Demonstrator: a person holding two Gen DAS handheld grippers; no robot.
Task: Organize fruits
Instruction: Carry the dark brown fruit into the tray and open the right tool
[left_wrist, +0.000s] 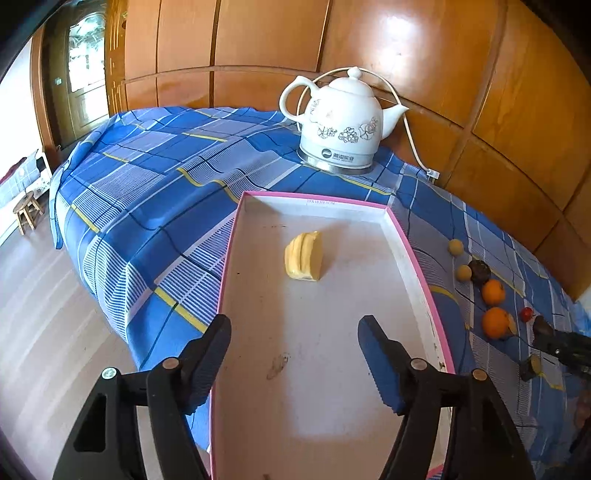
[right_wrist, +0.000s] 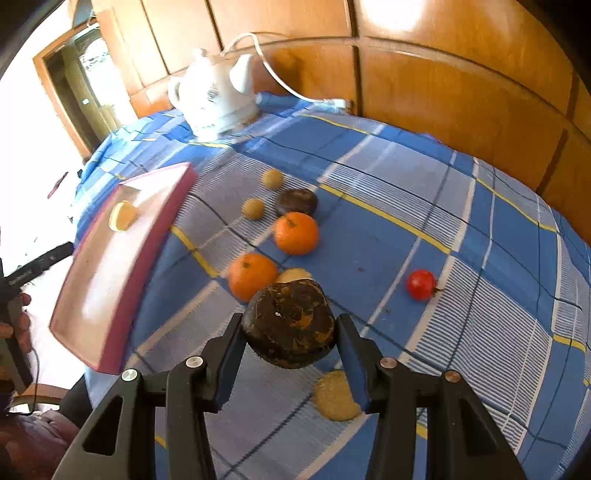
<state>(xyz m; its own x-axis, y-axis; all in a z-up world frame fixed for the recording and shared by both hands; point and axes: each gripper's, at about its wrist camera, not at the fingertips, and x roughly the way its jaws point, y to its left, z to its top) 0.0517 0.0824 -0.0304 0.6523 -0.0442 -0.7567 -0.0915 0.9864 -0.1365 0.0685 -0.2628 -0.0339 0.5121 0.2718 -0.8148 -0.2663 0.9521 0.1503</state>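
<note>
A white tray with a pink rim (left_wrist: 410, 254) lies on the blue plaid cloth and holds one yellow fruit wedge (left_wrist: 303, 256). My left gripper (left_wrist: 295, 354) hangs open over the tray's near half with nothing between its fingers. My right gripper (right_wrist: 290, 332) is shut on a dark brown round fruit (right_wrist: 290, 325), held above the cloth. Beyond it lie two oranges (right_wrist: 296, 233) (right_wrist: 251, 275), a second dark fruit (right_wrist: 297, 201), two small tan fruits (right_wrist: 253, 208), a red fruit (right_wrist: 421, 284) and a pale yellow slice (right_wrist: 336, 395).
A white ceramic kettle (left_wrist: 341, 122) with its cord stands at the back against the wooden wall panels (left_wrist: 480, 74). The cloth drops off to the floor (left_wrist: 44, 314) on the left. A person's hand (right_wrist: 22, 325) shows at the left edge of the right wrist view.
</note>
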